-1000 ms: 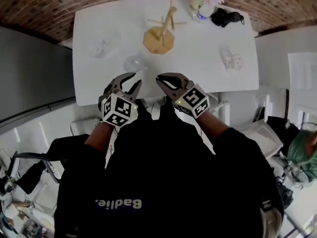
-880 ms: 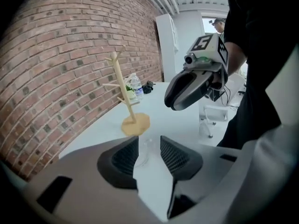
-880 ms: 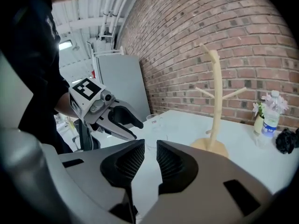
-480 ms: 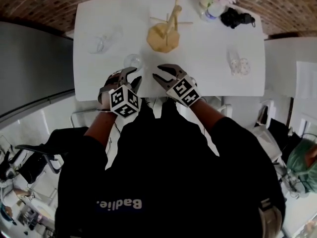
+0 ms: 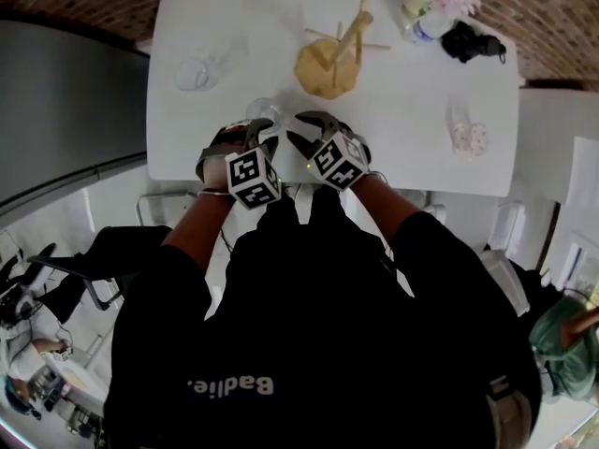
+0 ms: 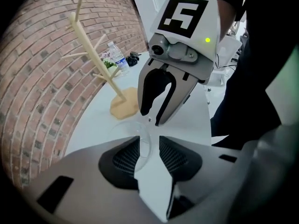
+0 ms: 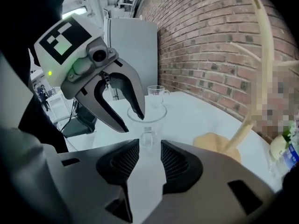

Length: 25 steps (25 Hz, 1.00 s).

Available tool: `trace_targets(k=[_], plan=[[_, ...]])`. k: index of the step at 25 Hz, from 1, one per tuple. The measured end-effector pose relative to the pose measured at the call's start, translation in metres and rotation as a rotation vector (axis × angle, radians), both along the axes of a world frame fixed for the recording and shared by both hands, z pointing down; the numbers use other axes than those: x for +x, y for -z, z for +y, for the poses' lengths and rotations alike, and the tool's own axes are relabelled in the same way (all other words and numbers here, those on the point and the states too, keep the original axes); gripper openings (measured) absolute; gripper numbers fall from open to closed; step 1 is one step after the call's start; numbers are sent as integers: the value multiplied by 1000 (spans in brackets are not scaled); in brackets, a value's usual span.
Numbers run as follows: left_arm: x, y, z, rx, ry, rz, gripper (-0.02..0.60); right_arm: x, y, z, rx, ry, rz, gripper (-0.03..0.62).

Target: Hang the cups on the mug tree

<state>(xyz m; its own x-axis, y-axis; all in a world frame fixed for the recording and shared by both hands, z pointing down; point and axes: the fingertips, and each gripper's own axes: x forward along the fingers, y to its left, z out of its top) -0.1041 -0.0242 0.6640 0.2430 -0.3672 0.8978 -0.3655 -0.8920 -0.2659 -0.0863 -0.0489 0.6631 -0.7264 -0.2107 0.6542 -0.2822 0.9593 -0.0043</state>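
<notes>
The clear glass cup (image 5: 265,110) is standing on the white table (image 5: 412,101) near the front edge, well short of the wooden mug tree (image 5: 329,59) further back. Both grippers are right up on it. The left gripper (image 6: 149,148) is open. Its jaws just eased in a bit, and the cup's side is in the gap but not squeezed. The right gripper (image 7: 149,148) just opened wide, with the cup's handle at the mouth of its jaws. A second cup (image 5: 197,73) sits off left and a third cup (image 5: 465,138) off right.
</notes>
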Motion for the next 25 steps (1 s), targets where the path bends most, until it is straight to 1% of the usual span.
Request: trace_targets(k=[2,5,7,9,12,15,19,21,25], plan=[[2,-2,0,-3,-30,-24,117,-4,-7,-1,25,26,18,164],[2,-11,5,-30,-94,-91,101,-6,-15,-1,48,49,54,163],[-1,-17,5,-30,-111,-117,93,-10,-20,-1,60,69,81,157],[-1,-20,2,-12,-118,-130,79,-13,-25,-1,72,83,107,126],[-4,-22,3,-29,-156,-179,60,-14,-31,-3,80,88,133,77],[-1,-24,-2,-14,-159,-165,52,-15,-34,-3,63,80,136,72],[-6,-18,9,-103,-135,-140,40,-15,-28,0,43,90,115,69],[-5,-13,11,-120,-103,-94,37,-14,-21,0,44,88,99,69],[3,1,5,-93,-42,30,33,-9,2,1,56,90,76,69]])
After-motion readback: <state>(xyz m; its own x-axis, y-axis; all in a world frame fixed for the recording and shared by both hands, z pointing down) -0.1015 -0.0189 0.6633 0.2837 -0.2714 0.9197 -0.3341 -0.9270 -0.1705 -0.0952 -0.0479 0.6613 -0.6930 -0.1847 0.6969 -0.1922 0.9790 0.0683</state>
